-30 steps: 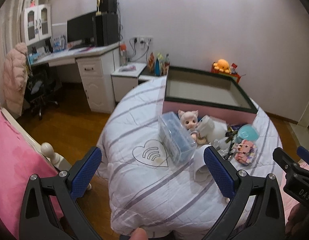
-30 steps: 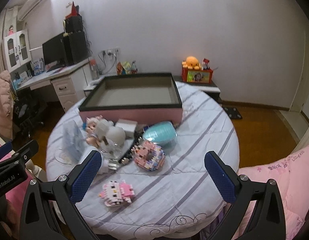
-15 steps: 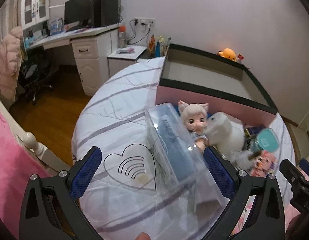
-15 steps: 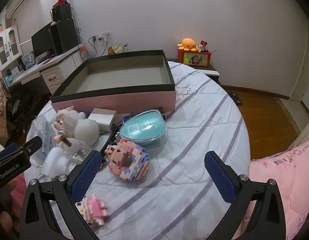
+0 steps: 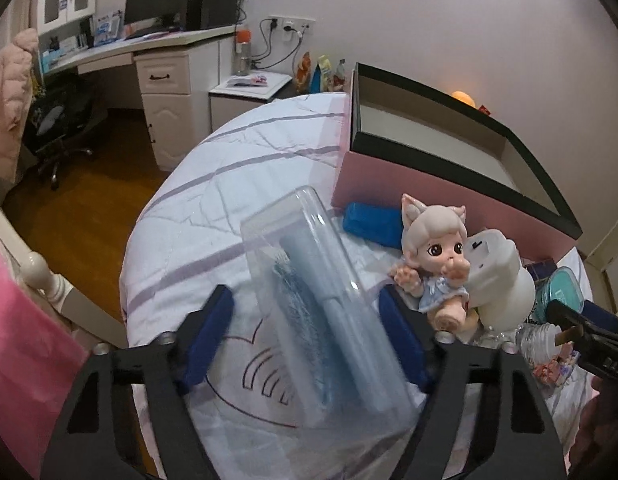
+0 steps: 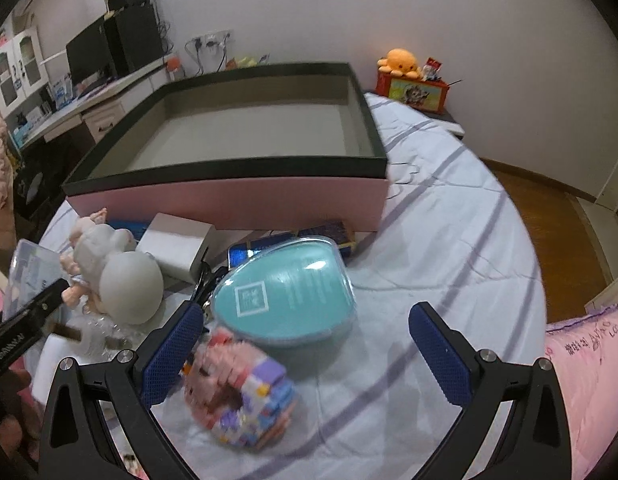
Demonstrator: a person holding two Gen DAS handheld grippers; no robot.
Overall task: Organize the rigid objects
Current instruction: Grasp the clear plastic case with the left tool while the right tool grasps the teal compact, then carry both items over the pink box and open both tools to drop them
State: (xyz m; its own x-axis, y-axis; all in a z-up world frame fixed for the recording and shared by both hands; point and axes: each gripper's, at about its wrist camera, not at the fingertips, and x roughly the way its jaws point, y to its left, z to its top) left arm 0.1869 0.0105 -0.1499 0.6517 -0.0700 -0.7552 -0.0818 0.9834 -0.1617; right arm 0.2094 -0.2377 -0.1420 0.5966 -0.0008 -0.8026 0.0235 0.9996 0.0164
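Closing around the clear plastic case (image 5: 329, 312) w/ a blue brush inside, the left gripper (image 5: 309, 340) is narrowing its 2 pads, not yet pressing; the case is lying on the striped table cloth (image 5: 229, 184). The right gripper (image 6: 309, 356) is hanging wide open, holding nothing, over the block donut (image 6: 241, 392) & teal egg-shaped case (image 6: 285, 292). Beyond, the doll (image 5: 437, 256) is sitting before the pink box (image 6: 237, 196).

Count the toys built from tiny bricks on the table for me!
2: a pink brick-built donut toy lies between the right gripper's fingers; another pink brick-built toy peeks behind the right gripper. More may be hidden.
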